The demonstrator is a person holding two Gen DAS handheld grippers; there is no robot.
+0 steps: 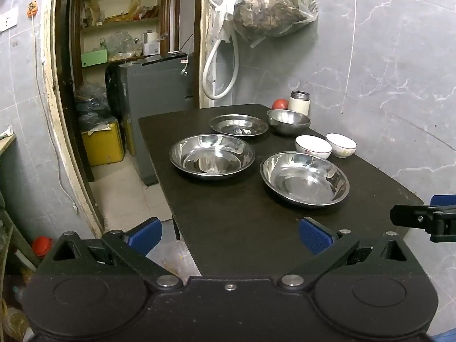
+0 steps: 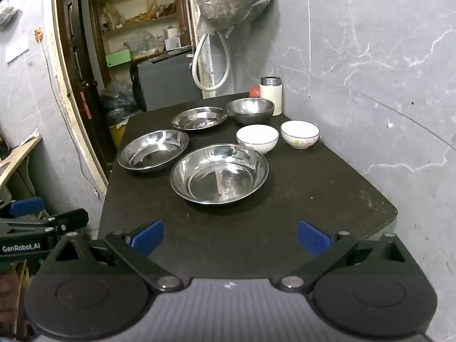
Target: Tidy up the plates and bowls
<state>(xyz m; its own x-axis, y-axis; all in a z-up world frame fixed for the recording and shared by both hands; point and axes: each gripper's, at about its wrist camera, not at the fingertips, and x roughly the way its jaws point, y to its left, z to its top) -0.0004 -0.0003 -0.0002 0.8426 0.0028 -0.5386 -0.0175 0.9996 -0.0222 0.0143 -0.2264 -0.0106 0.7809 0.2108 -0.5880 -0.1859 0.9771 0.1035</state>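
Observation:
On the black table [image 1: 242,222] [image 2: 313,188] lie three steel plates: a near one [image 1: 304,179] [image 2: 219,174], a left one [image 1: 212,155] [image 2: 153,150] and a far one [image 1: 238,124] [image 2: 199,118]. Behind them stands a steel bowl [image 1: 288,121] [image 2: 250,110]. Two white china bowls [image 1: 313,146] [image 1: 341,144] [image 2: 257,138] [image 2: 299,134] sit side by side at the right. My left gripper [image 1: 230,235] is open over the table's near left edge, nothing between its fingers. My right gripper [image 2: 230,236] is open over the near edge, also holding nothing.
A white thermos [image 1: 299,102] [image 2: 270,94] and a red tomato [image 1: 280,104] stand in the far corner by the grey marble wall. A filled plastic bag [image 1: 270,5] and a white hose [image 1: 219,68] hang above. Left of the table is a doorway with a grey box [image 1: 154,108] and a yellow container [image 1: 103,145].

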